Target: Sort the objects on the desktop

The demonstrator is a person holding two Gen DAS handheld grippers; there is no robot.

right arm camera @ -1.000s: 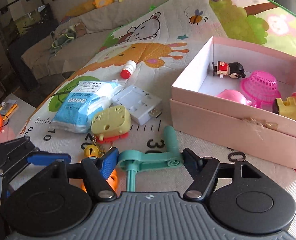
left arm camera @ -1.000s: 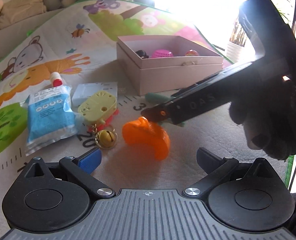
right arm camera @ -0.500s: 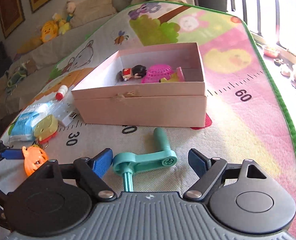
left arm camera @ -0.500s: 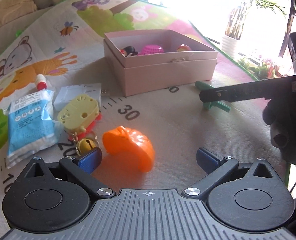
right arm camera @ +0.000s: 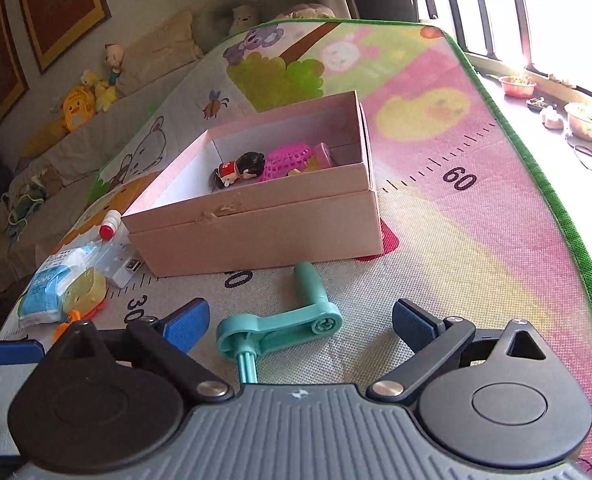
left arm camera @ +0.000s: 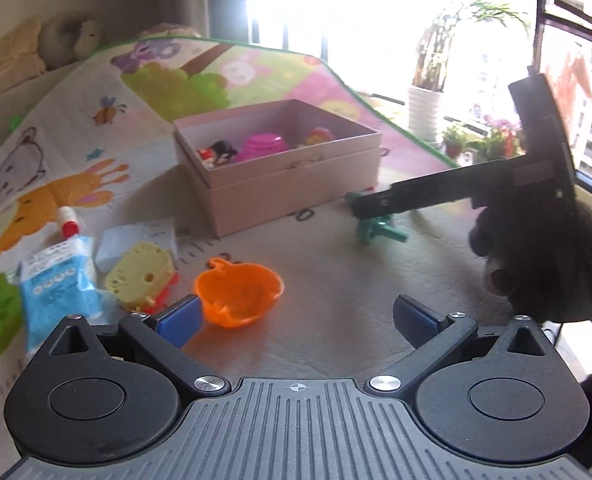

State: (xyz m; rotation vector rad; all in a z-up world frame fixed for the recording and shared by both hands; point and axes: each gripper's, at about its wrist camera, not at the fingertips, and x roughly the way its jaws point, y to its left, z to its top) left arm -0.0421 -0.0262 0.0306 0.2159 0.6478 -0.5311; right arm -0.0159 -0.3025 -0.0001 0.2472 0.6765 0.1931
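Note:
A teal crank handle (right arm camera: pixel 280 328) lies on the play mat (right arm camera: pixel 475 248) between the jaws of my right gripper (right arm camera: pixel 299 324). Those jaws are opening and neither pad touches the crank. In the left wrist view the crank (left arm camera: pixel 377 230) sits under a dark finger (left arm camera: pixel 415 194) of the right gripper, near the front right corner of the pink box (left arm camera: pixel 276 184). My left gripper (left arm camera: pixel 296 320) is open; an orange pumpkin-shaped bowl (left arm camera: pixel 238 296) lies hollow side up just ahead of its left pad. The pink box (right arm camera: pixel 256 232) holds a small doll (right arm camera: pixel 238 168) and a pink basket (right arm camera: pixel 286 160).
Left of the box lie a blue pouch (left arm camera: pixel 56 288), a yellow toy (left arm camera: pixel 140 276), a white box (left arm camera: pixel 136 238) and a red-capped tube (left arm camera: pixel 67 222). The mat's green edge (right arm camera: pixel 567 232) runs along the right. A sofa with plush toys (right arm camera: pixel 80 104) stands behind.
My right gripper swung right with the teal crank to the box's front right corner and its jaws spread off it. The orange pumpkin now lies hollow side up.

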